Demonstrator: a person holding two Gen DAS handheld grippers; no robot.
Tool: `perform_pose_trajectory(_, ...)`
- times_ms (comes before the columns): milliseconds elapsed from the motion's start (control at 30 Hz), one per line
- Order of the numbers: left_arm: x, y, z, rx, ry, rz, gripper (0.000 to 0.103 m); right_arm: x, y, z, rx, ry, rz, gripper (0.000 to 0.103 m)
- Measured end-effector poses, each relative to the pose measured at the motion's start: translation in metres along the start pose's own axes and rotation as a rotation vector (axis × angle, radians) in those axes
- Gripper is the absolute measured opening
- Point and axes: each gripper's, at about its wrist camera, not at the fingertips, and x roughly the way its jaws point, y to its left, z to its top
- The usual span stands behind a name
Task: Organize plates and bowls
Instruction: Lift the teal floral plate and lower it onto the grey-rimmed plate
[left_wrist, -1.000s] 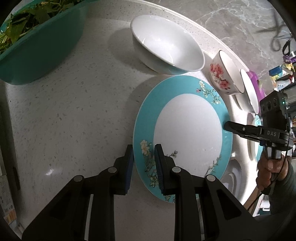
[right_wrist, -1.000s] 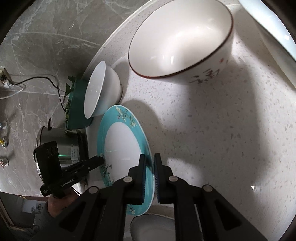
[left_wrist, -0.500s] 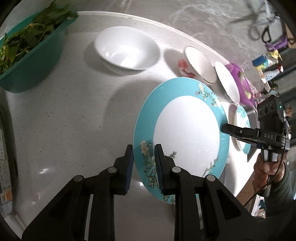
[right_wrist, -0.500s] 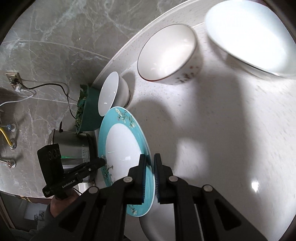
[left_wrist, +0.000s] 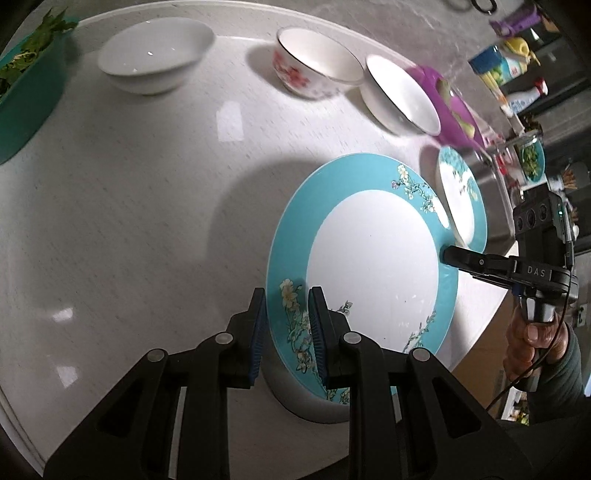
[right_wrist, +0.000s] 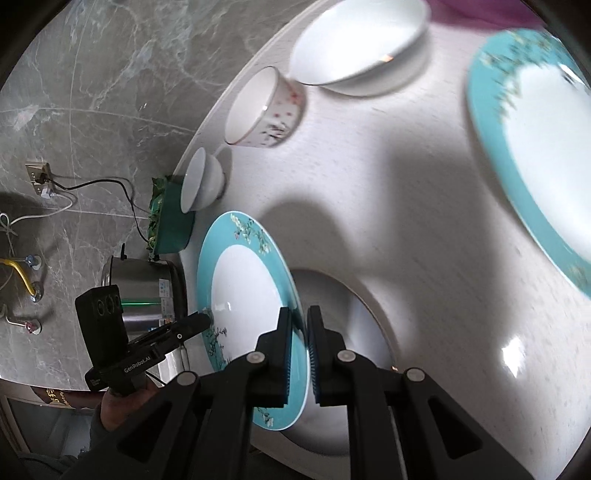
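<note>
Both grippers hold one teal-rimmed plate (left_wrist: 373, 258) above the white table. My left gripper (left_wrist: 286, 315) is shut on its near rim. My right gripper (right_wrist: 298, 325) is shut on the opposite rim and also shows in the left wrist view (left_wrist: 448, 255). The same plate shows in the right wrist view (right_wrist: 243, 291). A white dish (left_wrist: 314, 410) lies under the plate, mostly hidden. A second teal-rimmed plate (left_wrist: 461, 195) lies on the table to the right and also shows in the right wrist view (right_wrist: 535, 147).
Along the far edge stand a white bowl (left_wrist: 155, 61), a floral bowl (left_wrist: 314, 70) and a dark-rimmed white bowl (left_wrist: 400, 98). A teal basin of greens (left_wrist: 26, 92) is at left. A purple container (left_wrist: 454, 107) sits at right. A steel pot (right_wrist: 144, 291) stands beyond the table.
Both grippers have lifted the plate higher and carried it to the right. The bowls now look farther away, and the second teal plate and the white dish underneath have come into view.
</note>
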Motion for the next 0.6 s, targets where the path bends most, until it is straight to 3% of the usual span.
perform_pose_trajectory(333,0.014,-0.019,-0.040,0.020,0.016,0.061,0.020,-0.002,-0.022,-0.025,-0.010,0.015,-0.021,0.013)
perform_pose_trajectory(600,0.039,-0.016,-0.041,0.008,0.044,0.072,0.020,0.004,-0.027,-0.035,-0.017,0.024,-0.038,0.013)
